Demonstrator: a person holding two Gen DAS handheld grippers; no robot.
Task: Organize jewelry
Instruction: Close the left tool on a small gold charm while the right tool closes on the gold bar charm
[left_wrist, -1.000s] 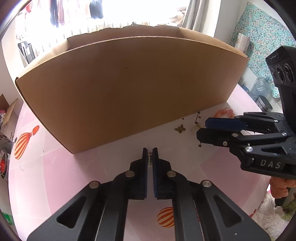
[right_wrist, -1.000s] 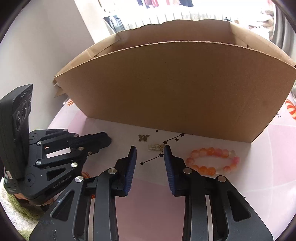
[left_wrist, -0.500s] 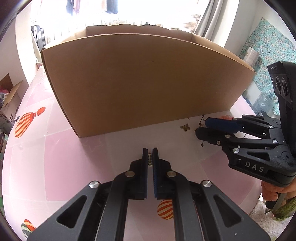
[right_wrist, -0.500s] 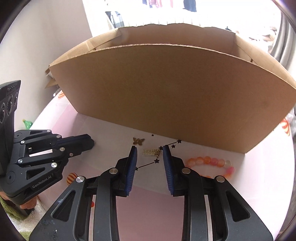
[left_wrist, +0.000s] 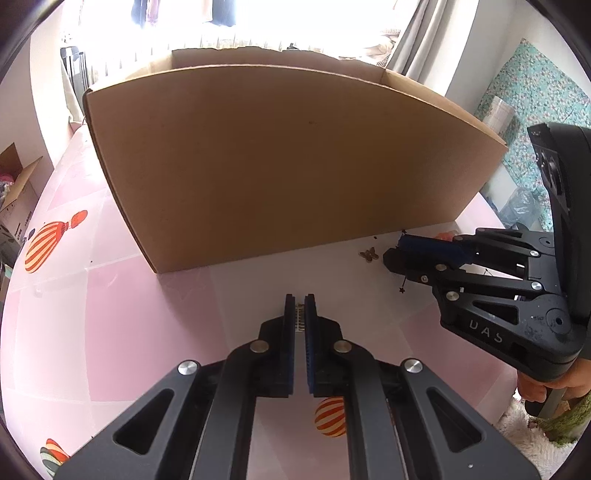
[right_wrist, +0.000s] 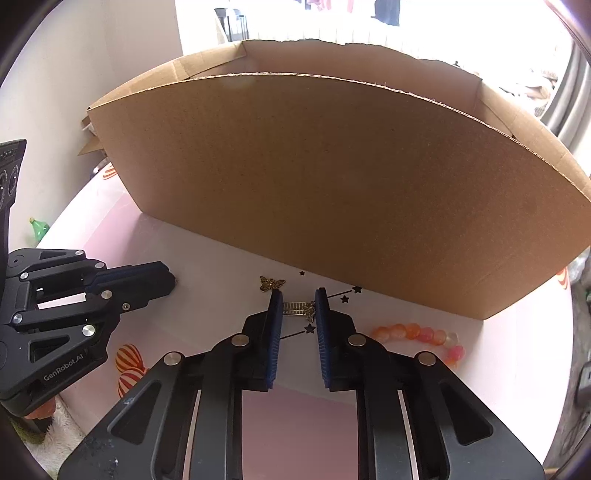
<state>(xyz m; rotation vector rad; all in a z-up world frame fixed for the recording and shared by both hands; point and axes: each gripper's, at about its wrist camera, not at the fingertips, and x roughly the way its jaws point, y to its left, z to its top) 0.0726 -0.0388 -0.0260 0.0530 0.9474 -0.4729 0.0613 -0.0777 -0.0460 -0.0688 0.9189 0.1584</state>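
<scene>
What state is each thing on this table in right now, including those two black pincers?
Left gripper: shut on a small gold ridged piece.
Right gripper: jaws just closing around the gold clip.
Butterfly charm: lying loose.
Bead bracelet: lying flat.
Cardboard box: open-topped, upright.

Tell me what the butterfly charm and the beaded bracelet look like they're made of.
Butterfly charm: probably metal with an antique brass finish, dull gold with dark recesses. Beaded bracelet: glossy, translucent orange and pink beads, likely glass or polished stone; the look leaves it open.
</scene>
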